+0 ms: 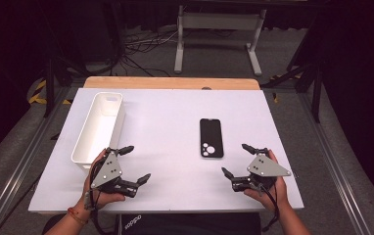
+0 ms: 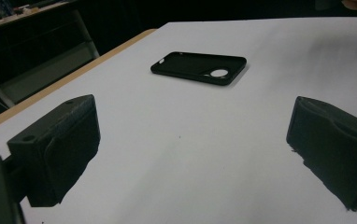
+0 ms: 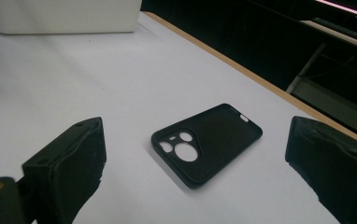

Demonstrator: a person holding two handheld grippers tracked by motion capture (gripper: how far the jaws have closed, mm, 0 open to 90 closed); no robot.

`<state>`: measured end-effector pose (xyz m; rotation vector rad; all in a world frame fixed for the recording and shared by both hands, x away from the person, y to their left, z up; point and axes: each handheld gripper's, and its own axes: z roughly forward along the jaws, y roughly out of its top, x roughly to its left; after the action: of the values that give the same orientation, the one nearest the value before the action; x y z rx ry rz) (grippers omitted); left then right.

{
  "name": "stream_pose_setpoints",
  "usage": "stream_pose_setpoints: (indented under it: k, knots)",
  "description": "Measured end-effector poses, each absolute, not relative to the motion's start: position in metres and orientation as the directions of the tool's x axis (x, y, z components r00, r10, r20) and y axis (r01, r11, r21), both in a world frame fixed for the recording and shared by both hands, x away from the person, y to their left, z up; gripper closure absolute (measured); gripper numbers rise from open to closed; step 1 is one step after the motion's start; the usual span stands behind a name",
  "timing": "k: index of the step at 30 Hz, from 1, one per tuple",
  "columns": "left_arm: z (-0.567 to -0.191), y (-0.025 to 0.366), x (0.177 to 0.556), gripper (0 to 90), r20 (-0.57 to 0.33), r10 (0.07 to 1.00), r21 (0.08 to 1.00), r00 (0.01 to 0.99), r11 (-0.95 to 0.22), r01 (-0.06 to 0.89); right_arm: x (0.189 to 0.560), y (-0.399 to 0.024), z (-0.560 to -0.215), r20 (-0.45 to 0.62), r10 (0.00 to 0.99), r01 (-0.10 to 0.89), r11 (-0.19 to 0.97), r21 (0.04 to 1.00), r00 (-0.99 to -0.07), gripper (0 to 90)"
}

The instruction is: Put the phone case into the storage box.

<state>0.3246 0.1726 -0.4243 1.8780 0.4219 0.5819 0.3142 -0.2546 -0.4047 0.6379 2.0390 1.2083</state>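
Note:
A black phone case (image 1: 211, 137) lies flat on the white table (image 1: 165, 122), right of centre, its camera cut-outs toward the near side. In the left gripper view the phone case (image 2: 199, 67) lies far off, ahead of the jaws. The phone case (image 3: 207, 142) lies close in front in the right gripper view. My left gripper (image 1: 135, 165) rests near the front left, open, with nothing between its jaws. My right gripper (image 1: 237, 159) rests near the front right, just below and right of the case, open and empty.
A long white bin (image 1: 99, 126) stands at the left, just beyond my left gripper; its wall (image 3: 64, 16) is seen far off in the right gripper view. A wooden strip (image 1: 171, 82) edges the table's far side. Dark floor, cables and a stand lie beyond.

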Motion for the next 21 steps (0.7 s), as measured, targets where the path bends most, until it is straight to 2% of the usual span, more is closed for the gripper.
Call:
stream_pose_setpoints:
  k: [13, 21]
  knots:
    - [-0.4255, 0.173, 0.3232, 4.1, 0.19, 0.528, 0.928, 0.828, -0.372, 0.024, 0.3174, -0.2567, -0.4046, -0.289, 0.707, 0.094, 0.449, 0.889, -0.645, 7.2]
    - [-0.4258, 0.1734, 0.3222, 4.4, 0.198, 0.529, 0.926, 0.825, -0.377, 0.02, 0.3219, -0.257, -0.4073, -0.257, 0.721, 0.137, 0.439, 0.888, -0.644, 20.1]
